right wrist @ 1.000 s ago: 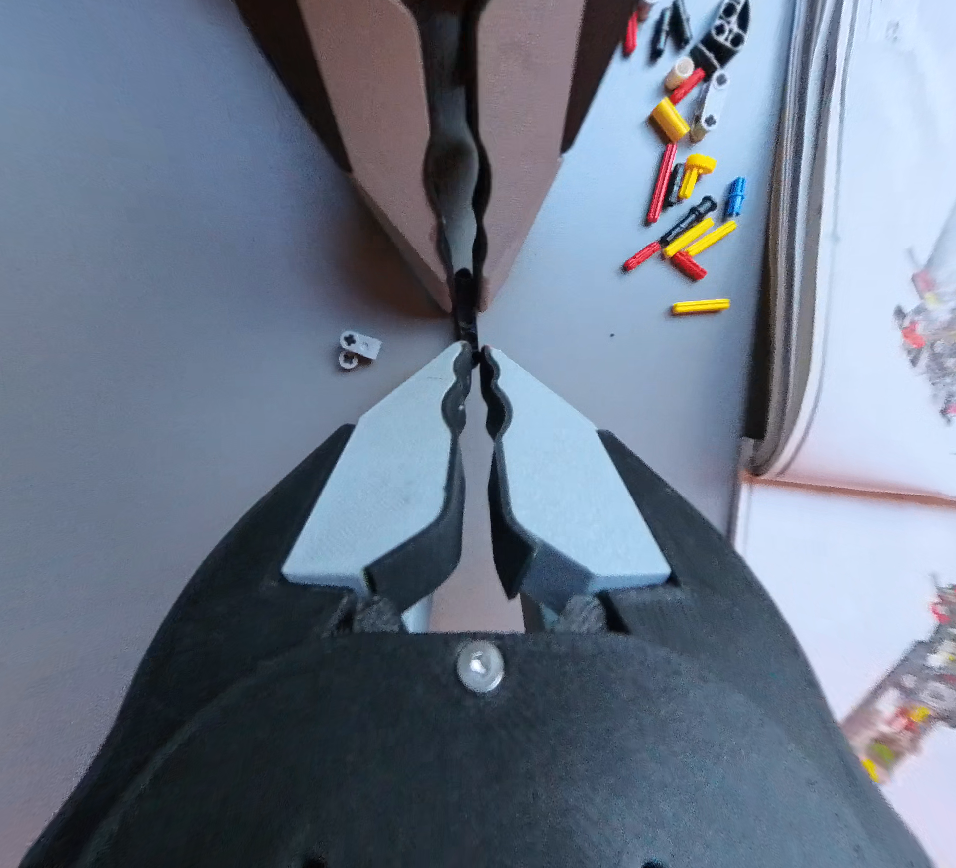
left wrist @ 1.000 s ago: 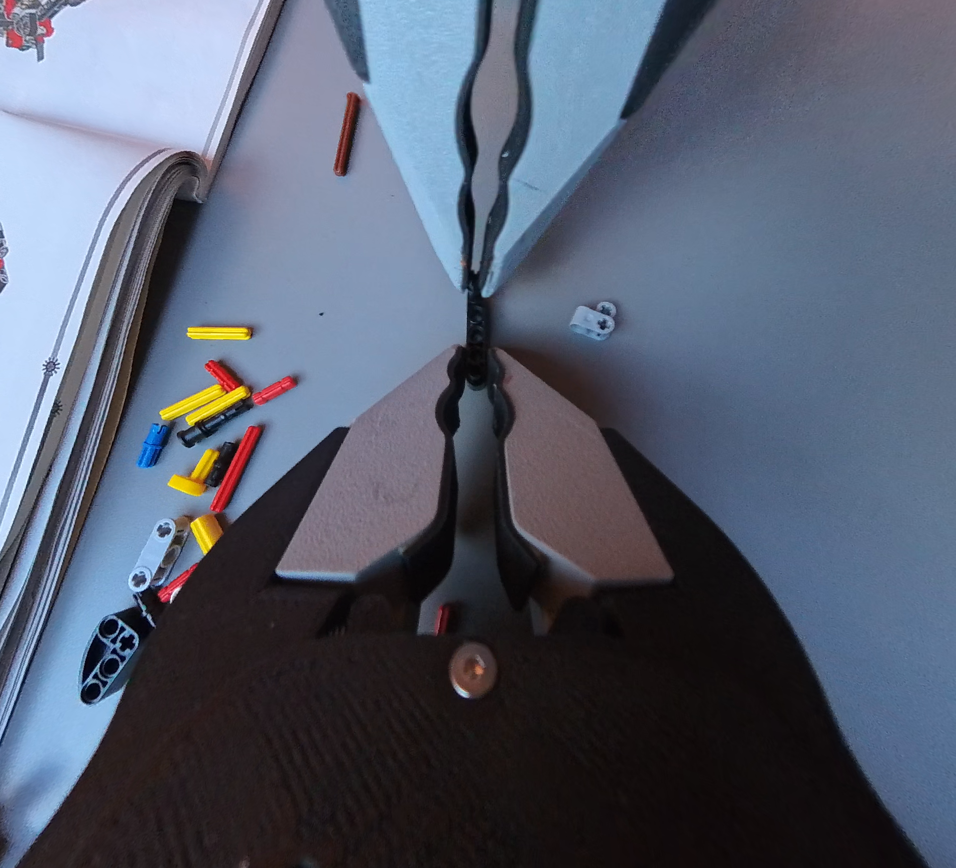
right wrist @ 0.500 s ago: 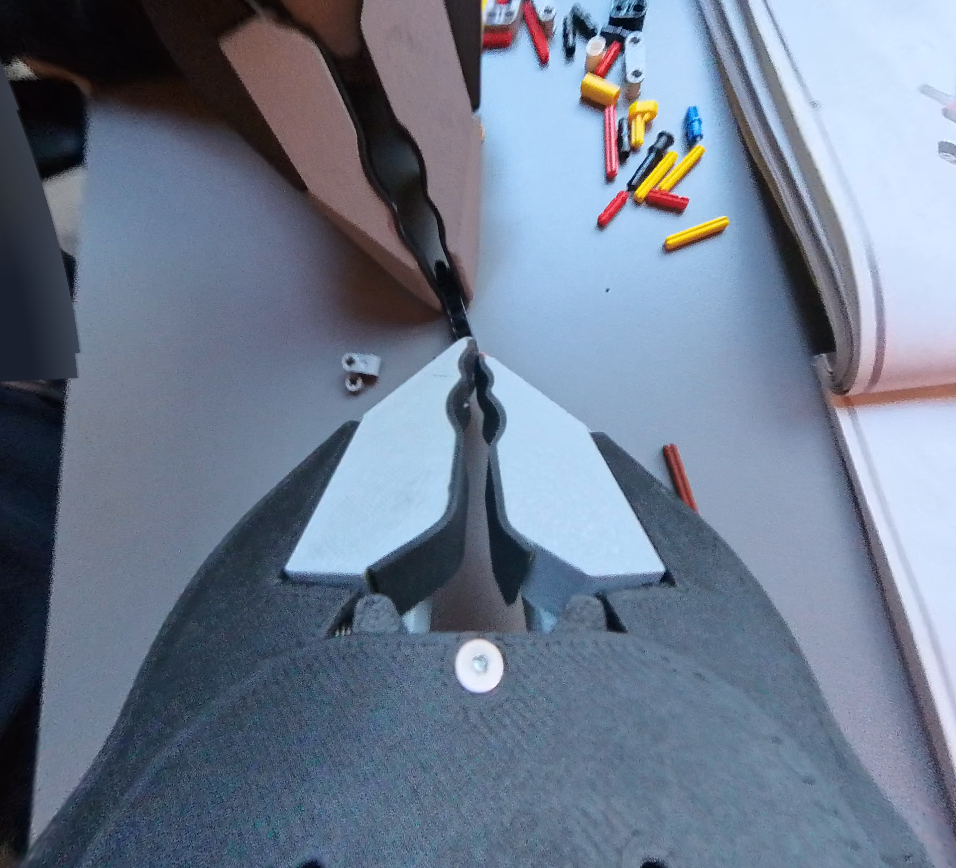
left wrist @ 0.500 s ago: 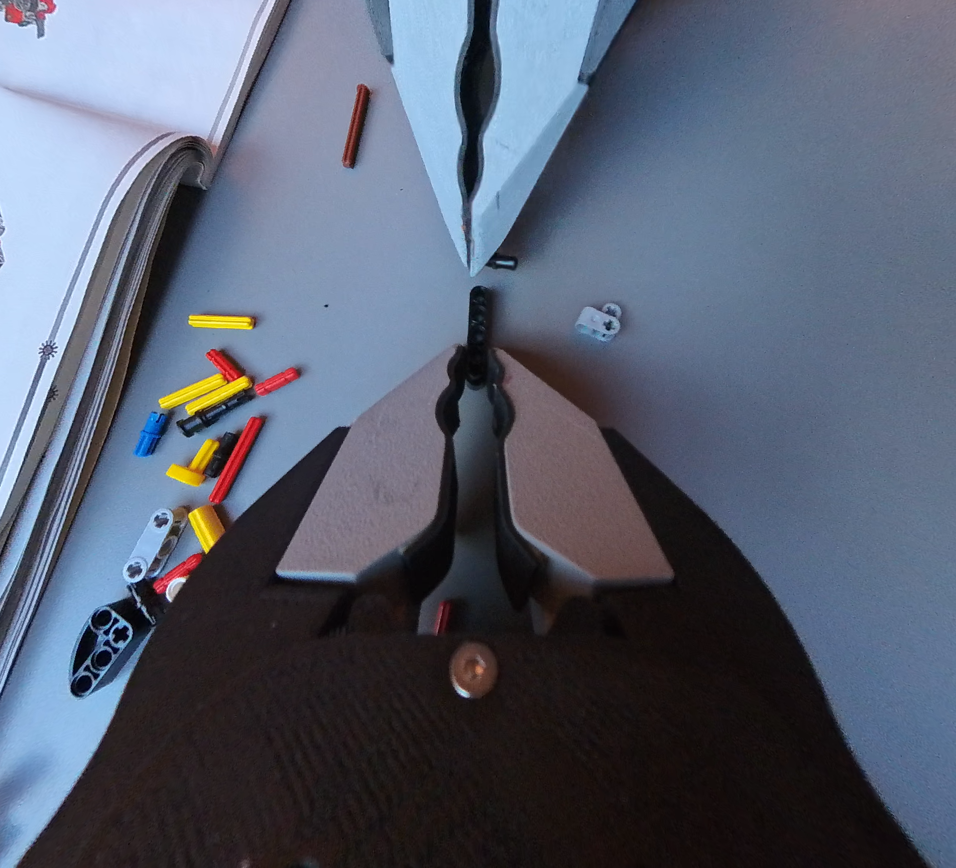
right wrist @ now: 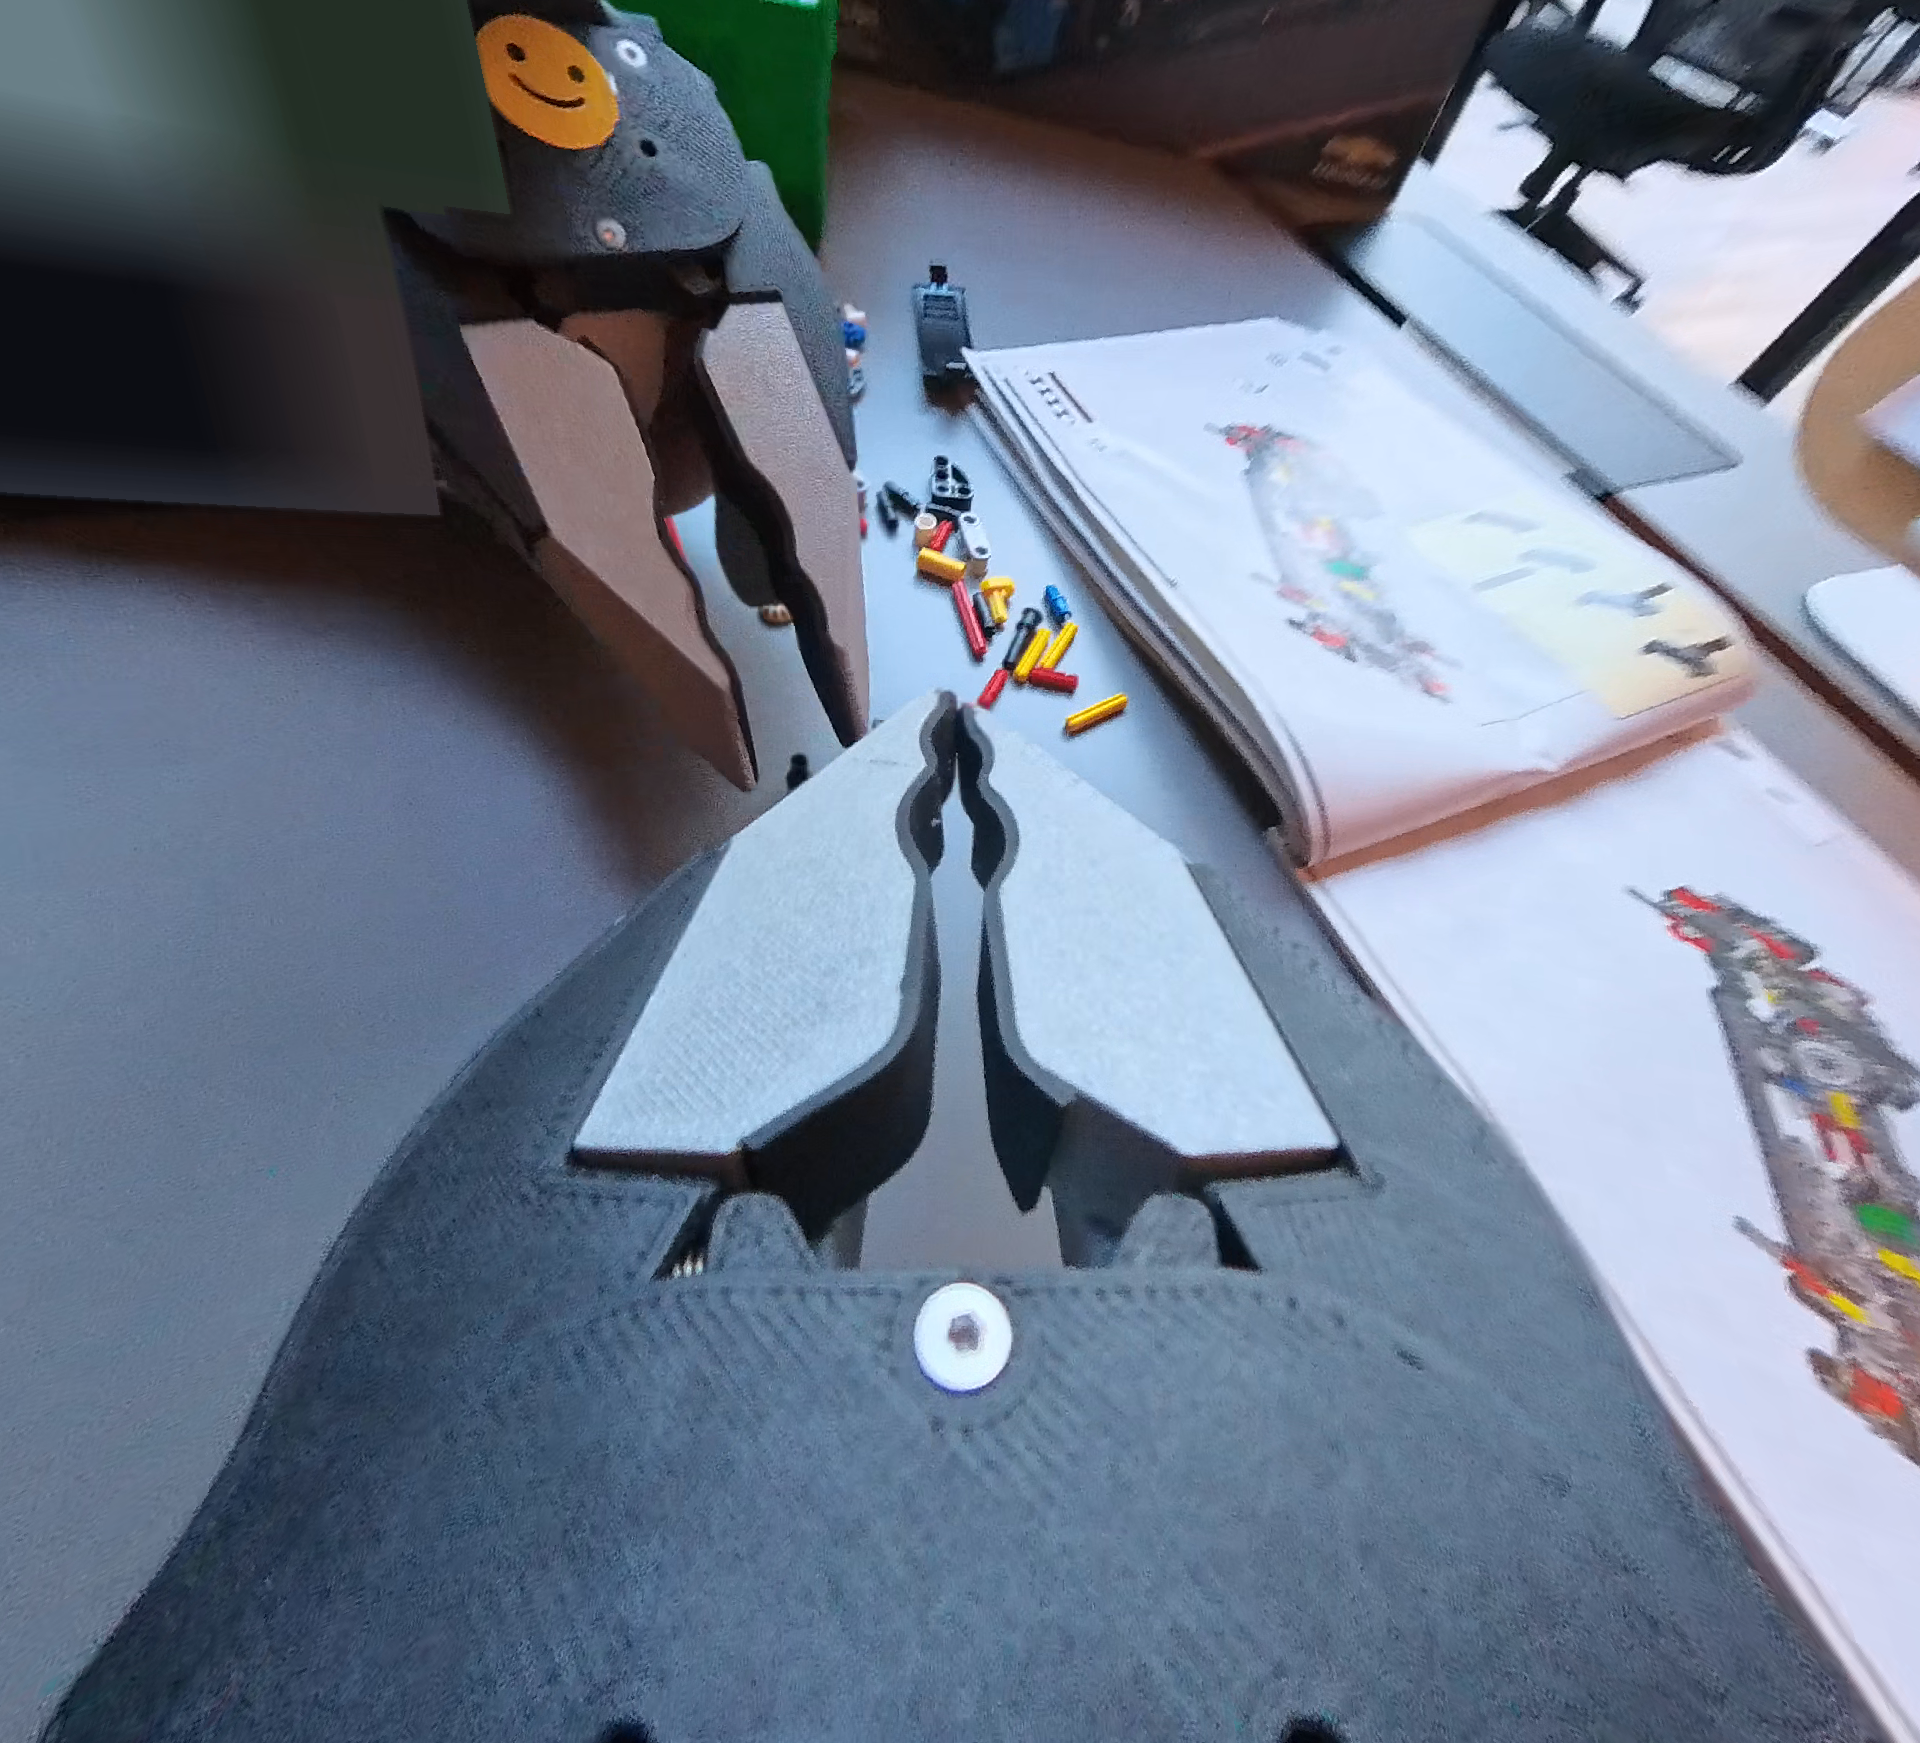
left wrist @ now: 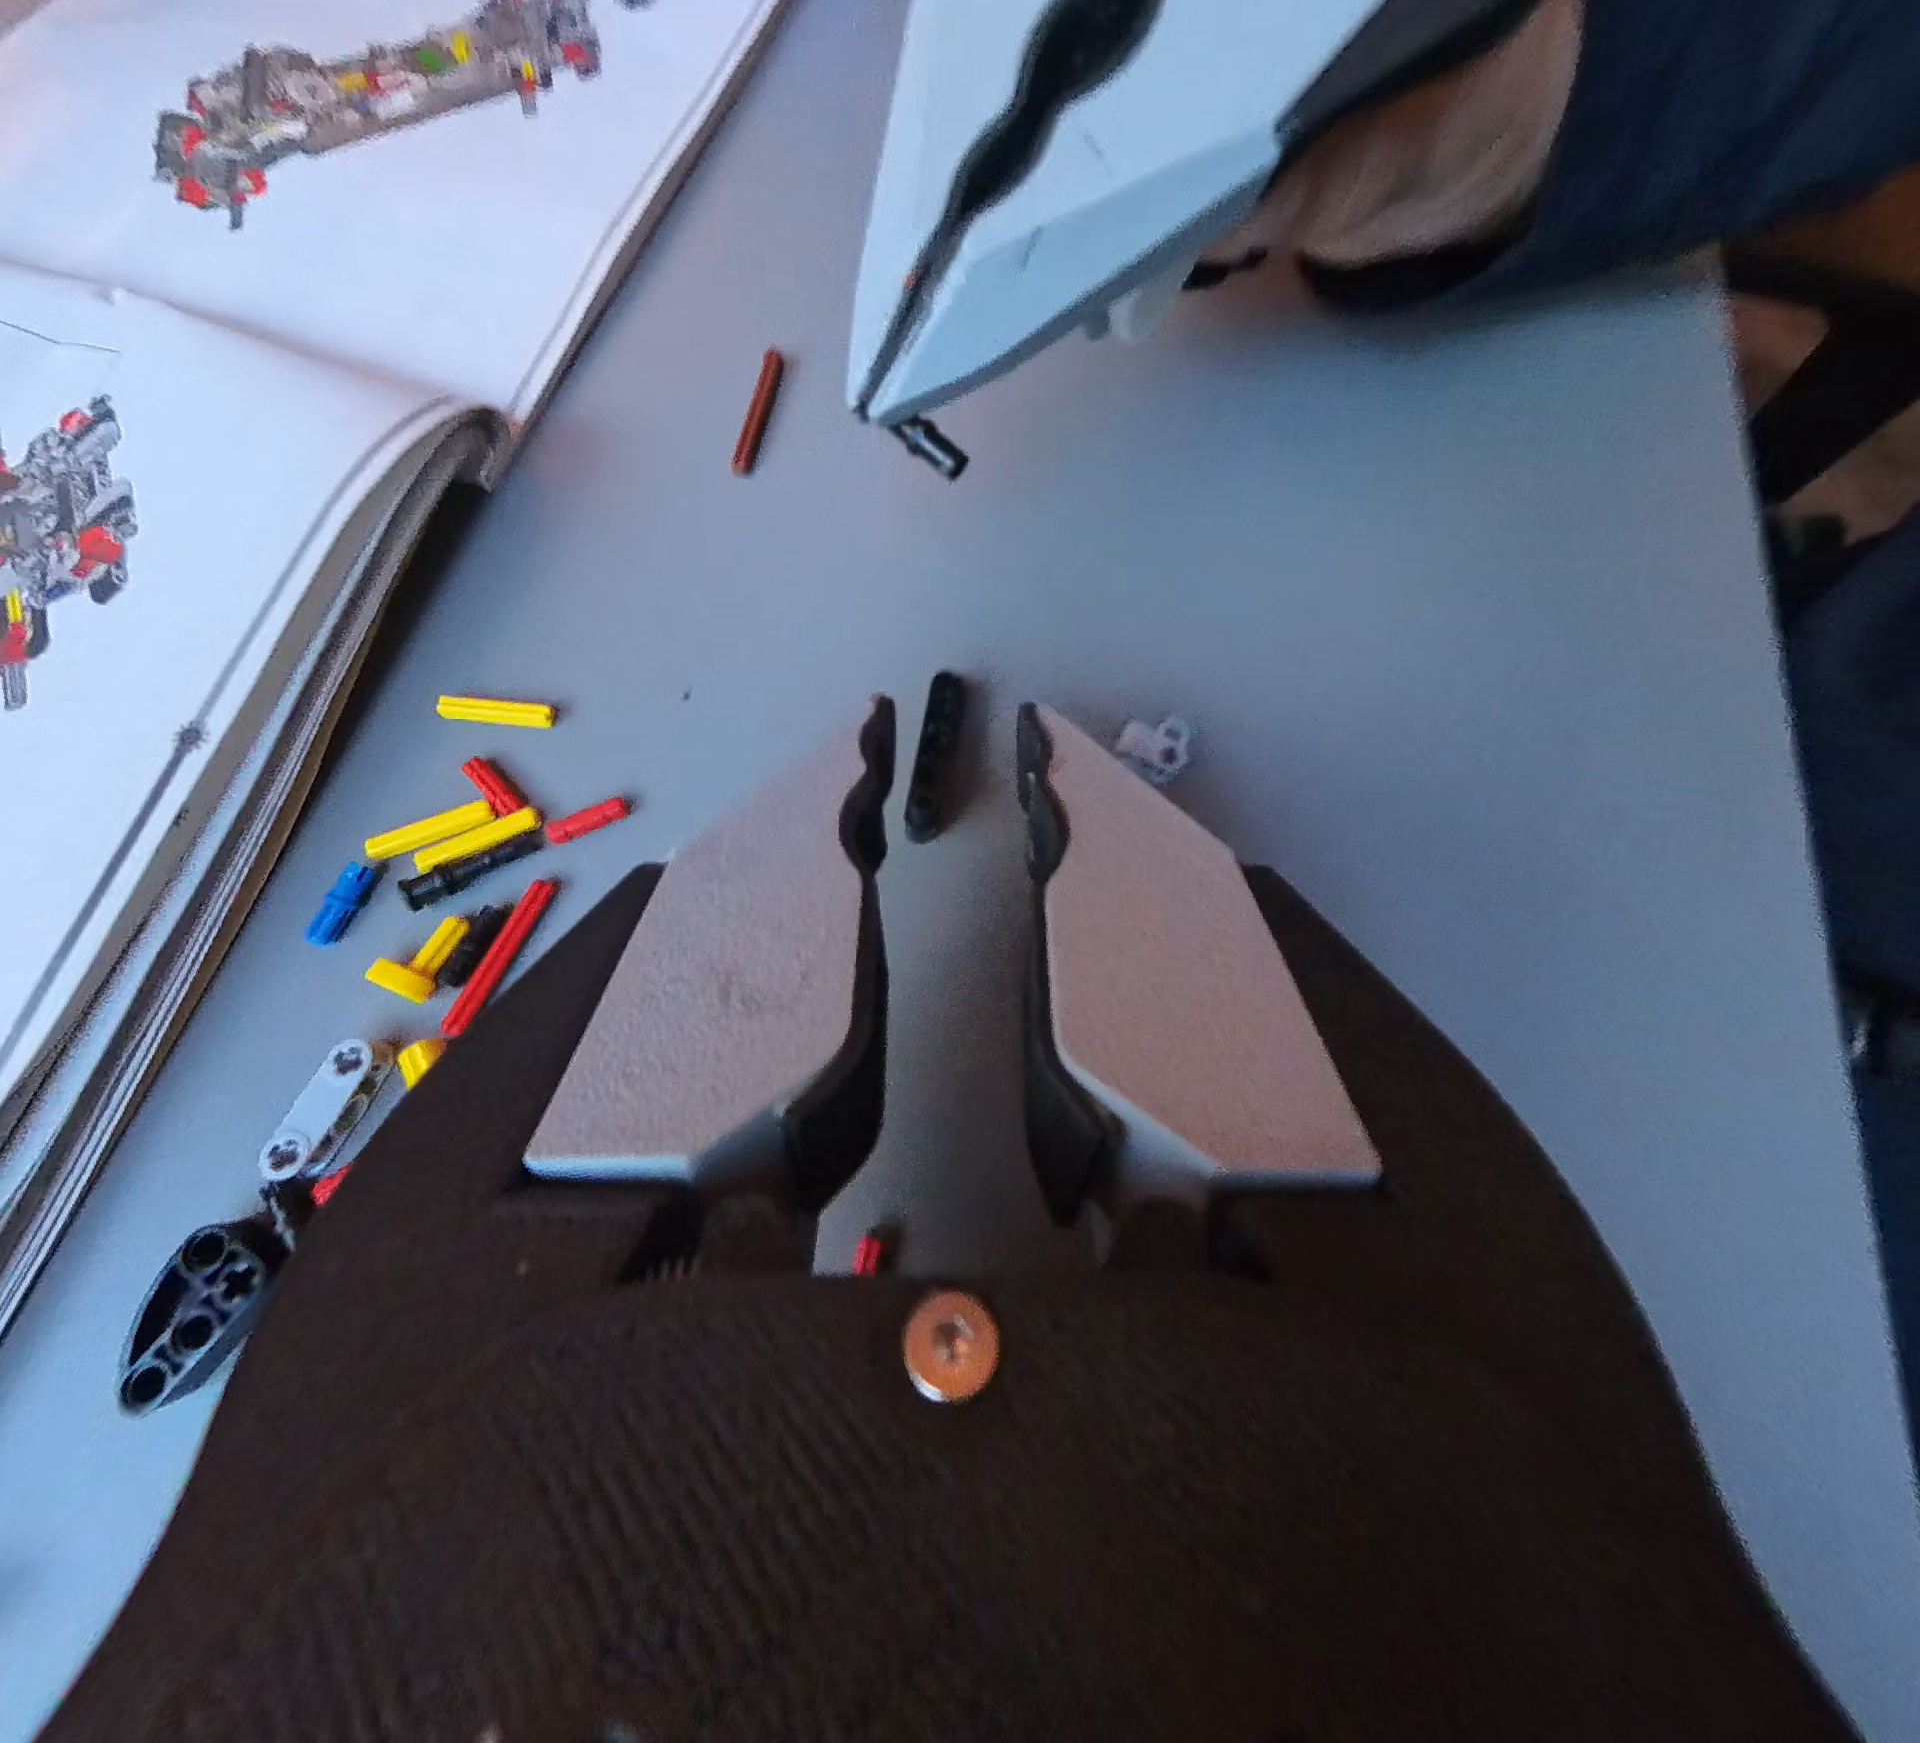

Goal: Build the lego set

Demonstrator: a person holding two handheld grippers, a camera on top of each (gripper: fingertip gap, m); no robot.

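While the left tongs (left wrist: 951, 727) are standing released over the grey worktop (left wrist: 1351, 602), we are observing a black holed beam (left wrist: 935, 758) lying between their fingers with a clear gap on either side. We are noting a small grey connector (left wrist: 1153, 746) just beside the right finger. We are seeing the right tongs (right wrist: 956, 711) clenched; in the left wrist view a short black pin (left wrist: 932, 446) is showing at their tip, though we cannot tell whether it is gripped. Loose red, yellow and black pegs (left wrist: 468, 846) are lying near an open booklet (left wrist: 364, 239), and a brown rod (left wrist: 758, 410) apart.
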